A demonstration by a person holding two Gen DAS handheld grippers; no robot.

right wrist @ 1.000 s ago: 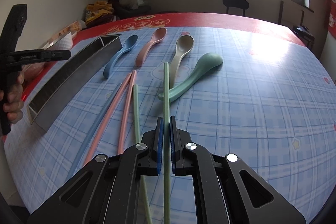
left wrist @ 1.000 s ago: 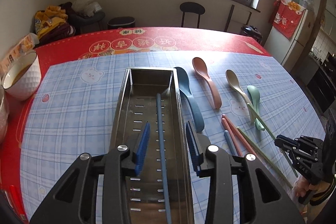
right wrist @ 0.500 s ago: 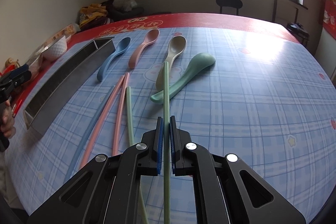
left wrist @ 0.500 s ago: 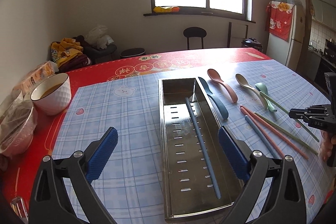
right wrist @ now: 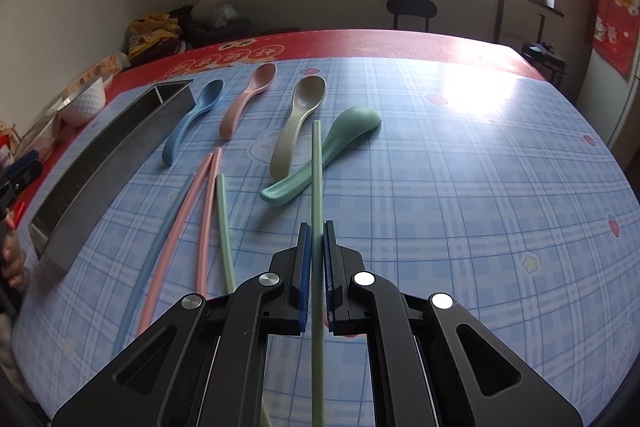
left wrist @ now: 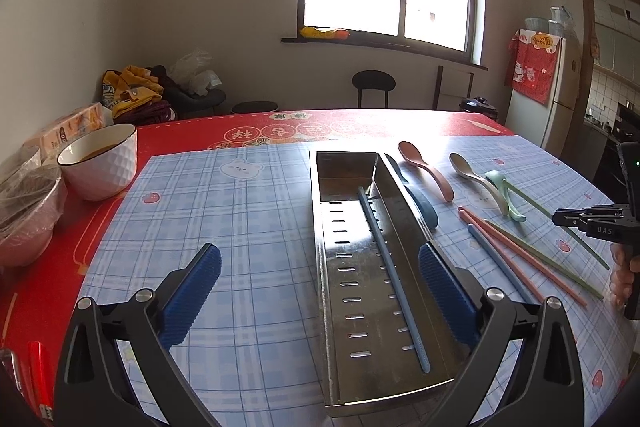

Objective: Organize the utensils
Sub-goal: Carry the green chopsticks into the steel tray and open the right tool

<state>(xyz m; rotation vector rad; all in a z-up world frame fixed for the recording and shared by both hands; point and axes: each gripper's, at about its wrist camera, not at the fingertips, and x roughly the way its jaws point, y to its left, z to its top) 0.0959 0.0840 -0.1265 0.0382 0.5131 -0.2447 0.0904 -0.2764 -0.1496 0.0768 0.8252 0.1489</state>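
Since a second ago the left gripper (left wrist: 320, 291) has gone from narrow around the blue chopstick to fingers spread wide, pulled back near the tray's close end; the right gripper (right wrist: 316, 267) stays clamped on a green chopstick (right wrist: 317, 179), lifted a bit more. Steel tray (left wrist: 408, 195) is long, narrow, slotted floor, running near to far on the blue plaid mat (left wrist: 248, 211). One blue chopstick (left wrist: 394, 283) lies inside it lengthwise, toward the right wall. Right of the tray: blue spoon (right wrist: 192, 119), pink spoon (right wrist: 248, 99), beige spoon (right wrist: 298, 123), green spoon (right wrist: 320, 159), all bowl-end far. Nearer lie a second blue chopstick (right wrist: 154, 251), two pink chopsticks (right wrist: 196, 203) and another green chopstick (right wrist: 224, 223), loosely side by side. Held chopstick crosses over the green spoon's handle. White bowl (left wrist: 98, 163) far left on the red tablecloth (left wrist: 360, 123), which has round Chinese-character medallions, not readable. "DAS" printed on the right gripper body in the left view.
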